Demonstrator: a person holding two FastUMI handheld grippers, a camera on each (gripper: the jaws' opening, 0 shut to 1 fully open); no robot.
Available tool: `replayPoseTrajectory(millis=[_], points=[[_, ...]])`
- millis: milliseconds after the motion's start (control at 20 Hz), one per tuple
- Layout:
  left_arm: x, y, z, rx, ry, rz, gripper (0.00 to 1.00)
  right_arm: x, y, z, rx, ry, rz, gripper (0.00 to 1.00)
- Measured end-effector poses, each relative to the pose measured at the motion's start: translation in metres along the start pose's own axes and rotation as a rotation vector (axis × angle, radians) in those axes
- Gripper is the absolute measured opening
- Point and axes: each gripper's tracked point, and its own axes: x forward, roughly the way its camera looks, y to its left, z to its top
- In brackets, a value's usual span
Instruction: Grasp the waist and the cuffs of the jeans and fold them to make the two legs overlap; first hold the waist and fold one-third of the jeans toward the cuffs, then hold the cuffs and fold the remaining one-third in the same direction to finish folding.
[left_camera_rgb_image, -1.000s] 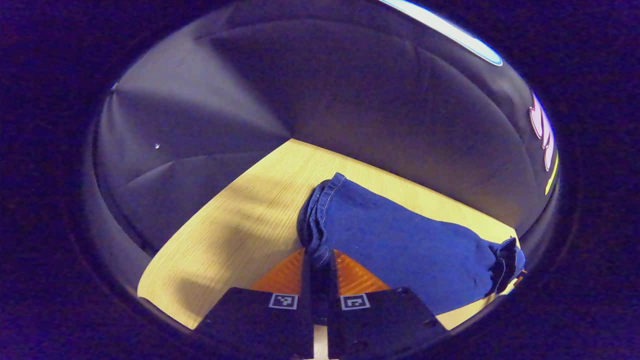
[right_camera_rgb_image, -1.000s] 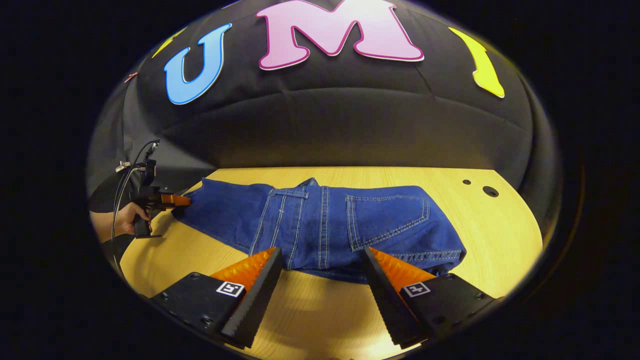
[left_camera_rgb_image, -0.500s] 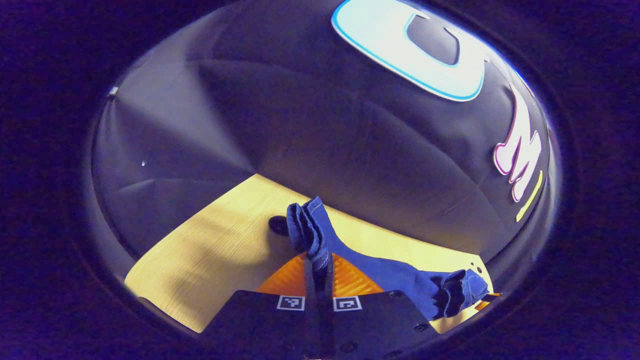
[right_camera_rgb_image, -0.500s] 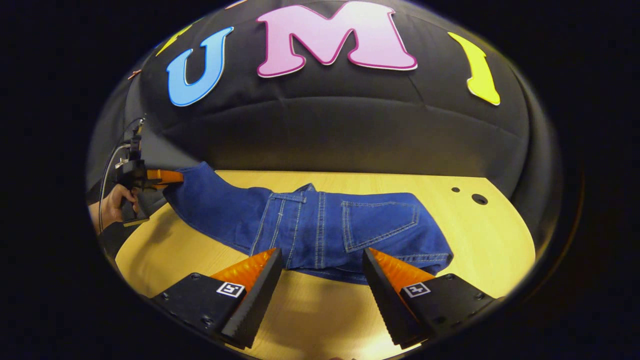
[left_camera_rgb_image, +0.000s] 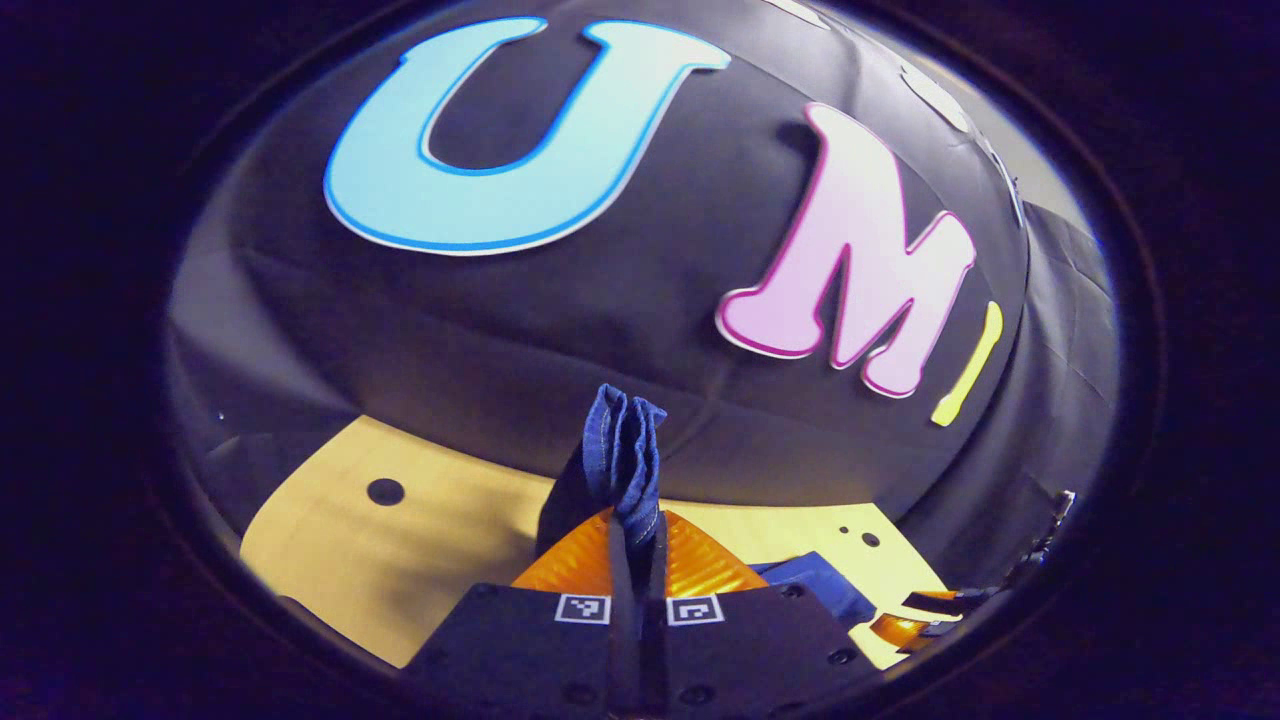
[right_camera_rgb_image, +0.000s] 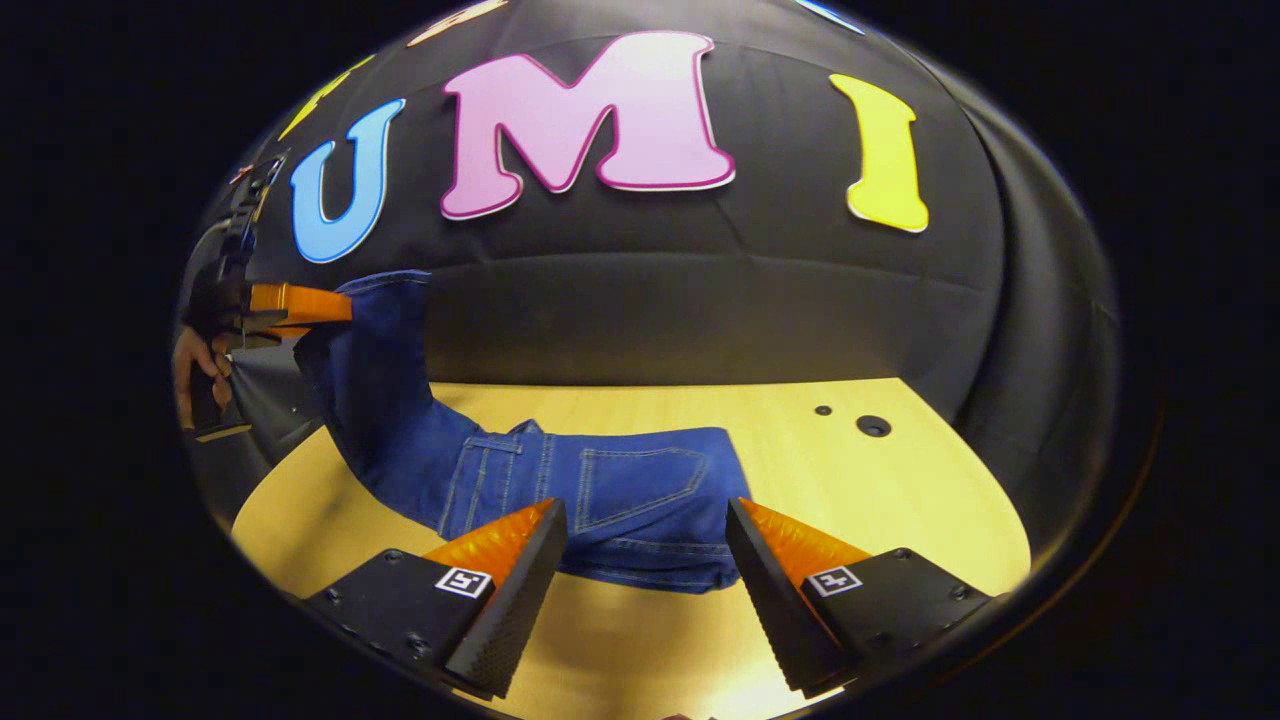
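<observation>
The blue jeans (right_camera_rgb_image: 620, 490) lie on the wooden table (right_camera_rgb_image: 900, 480) with the waist part folded flat, a back pocket facing up. Their legs rise steeply at the left up to my left gripper (right_camera_rgb_image: 335, 303), held by a hand (right_camera_rgb_image: 195, 370) well above the table. In the left gripper view, my left gripper (left_camera_rgb_image: 637, 540) is shut on the bunched cuffs (left_camera_rgb_image: 622, 450), which stick up past its fingers. My right gripper (right_camera_rgb_image: 645, 515) stands open just in front of the folded waist part, a finger on each side of its near edge, touching nothing.
The booth's black cloth wall rises close behind the table's far edge. Two small holes (right_camera_rgb_image: 873, 425) mark the tabletop at the far right, and another hole (left_camera_rgb_image: 385, 491) shows in the left gripper view. Bare wood lies right of the jeans.
My left gripper has lifted the cuffs from table height to high in the air, pulling the legs up steeply. My right gripper stays open near the waist.
</observation>
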Motion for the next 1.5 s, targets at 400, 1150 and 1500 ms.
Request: replayPoseTrajectory(millis=[400, 1150, 1500], points=[[0.066, -0.213, -0.108, 0.042, 0.174, -0.204, 0.06, -0.057, -0.101, 0.021, -0.008, -0.032, -0.12, 0.98], [-0.048, -0.183, -0.022, 0.25, -0.1, -0.081, 0.97, -0.191, -0.098, 0.079, 0.017, -0.123, -0.149, 0.97], [-0.231, -0.132, 0.011, 0.22, -0.204, 0.027, 0.96, -0.269, -0.019, 0.129, 0.025, -0.266, -0.12, 0.97]])
